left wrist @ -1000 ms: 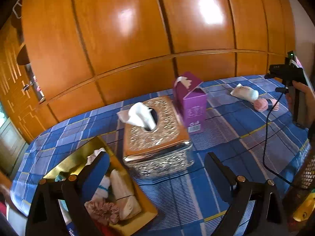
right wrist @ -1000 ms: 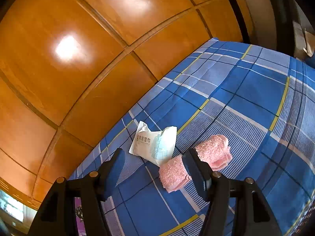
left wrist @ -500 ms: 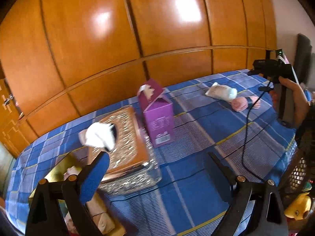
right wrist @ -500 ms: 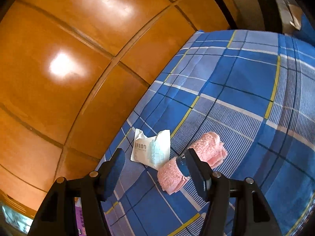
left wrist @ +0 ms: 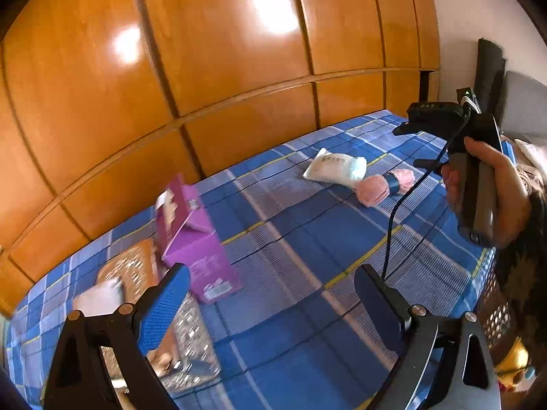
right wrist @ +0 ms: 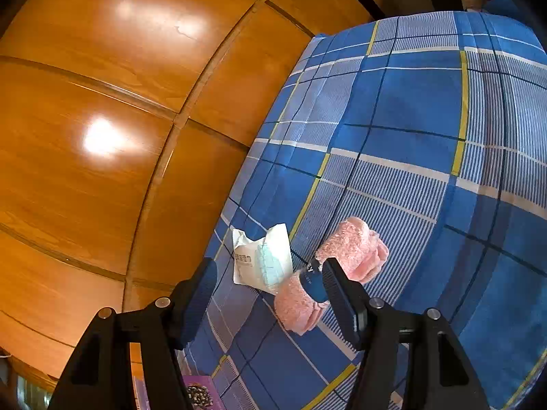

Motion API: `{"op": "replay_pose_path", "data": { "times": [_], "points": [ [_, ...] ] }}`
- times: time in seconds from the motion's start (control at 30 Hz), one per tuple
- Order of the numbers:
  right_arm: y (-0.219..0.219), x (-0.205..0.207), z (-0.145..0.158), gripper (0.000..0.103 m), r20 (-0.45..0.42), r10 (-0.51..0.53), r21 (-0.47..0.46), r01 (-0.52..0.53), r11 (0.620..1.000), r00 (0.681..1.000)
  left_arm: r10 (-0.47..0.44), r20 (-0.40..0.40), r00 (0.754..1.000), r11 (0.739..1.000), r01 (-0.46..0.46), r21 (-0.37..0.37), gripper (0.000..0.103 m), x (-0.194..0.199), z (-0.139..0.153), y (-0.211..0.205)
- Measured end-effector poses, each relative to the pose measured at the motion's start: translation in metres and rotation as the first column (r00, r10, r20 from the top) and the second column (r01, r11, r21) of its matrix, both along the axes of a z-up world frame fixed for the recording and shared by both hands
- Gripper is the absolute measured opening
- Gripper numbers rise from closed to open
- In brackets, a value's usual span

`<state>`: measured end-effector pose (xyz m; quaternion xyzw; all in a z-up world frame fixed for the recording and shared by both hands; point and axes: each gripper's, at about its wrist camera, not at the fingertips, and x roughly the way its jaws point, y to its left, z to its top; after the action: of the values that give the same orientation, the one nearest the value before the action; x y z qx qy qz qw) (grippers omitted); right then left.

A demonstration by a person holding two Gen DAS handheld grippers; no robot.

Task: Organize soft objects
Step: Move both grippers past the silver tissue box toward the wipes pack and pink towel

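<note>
A rolled pink towel (right wrist: pixel 345 253) with a blue band lies on the blue checked bedspread (right wrist: pixel 410 130), touching a white tissue packet (right wrist: pixel 263 259). My right gripper (right wrist: pixel 271 294) hangs open above and short of them, nothing between its pads. In the left wrist view the towel (left wrist: pixel 383 184) and packet (left wrist: pixel 336 167) lie far right, with a hand (left wrist: pixel 485 188) holding the right gripper's handle beside them. My left gripper (left wrist: pixel 270 307) is open and empty over the bedspread (left wrist: pixel 307 232), far from both.
A purple tissue carton (left wrist: pixel 195 239) stands left of centre, next to an ornate silver tissue box (left wrist: pixel 136 280) at the lower left. A wooden wardrobe wall (left wrist: pixel 205 68) runs behind the bed. A perforated basket (left wrist: pixel 495 307) sits at the right edge.
The left view has swung right: the two tissue boxes slid left, the gold tray left the frame. The right gripper rolled and sank slightly toward the towel. Both jaws kept their width.
</note>
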<state>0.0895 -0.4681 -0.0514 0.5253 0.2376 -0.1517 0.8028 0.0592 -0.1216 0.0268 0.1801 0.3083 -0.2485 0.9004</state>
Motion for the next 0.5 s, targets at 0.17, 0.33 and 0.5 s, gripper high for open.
{"op": "replay_pose_path", "data": {
  "times": [0.17, 0.33, 0.5],
  "points": [
    [0.000, -0.006, 0.006, 0.065, 0.039, -0.017, -0.010, 0.017, 1.000, 0.999, -0.043, -0.032, 0.999, 0.999, 0.043, -0.011, 0.097, 0.021, 0.002, -0.032],
    [0.005, -0.014, 0.025, 0.065, 0.110, -0.033, -0.084, 0.043, 0.996, 0.993, -0.066, -0.146, 0.987, 0.997, 0.061, -0.044, 0.097, 0.057, -0.007, -0.071],
    [0.013, -0.010, 0.033, 0.065, 0.142, 0.011, -0.121, 0.006, 0.993, 0.990, -0.036, -0.289, 0.957, 0.996, 0.012, -0.084, 0.097, 0.101, -0.030, -0.101]
  ]
}}
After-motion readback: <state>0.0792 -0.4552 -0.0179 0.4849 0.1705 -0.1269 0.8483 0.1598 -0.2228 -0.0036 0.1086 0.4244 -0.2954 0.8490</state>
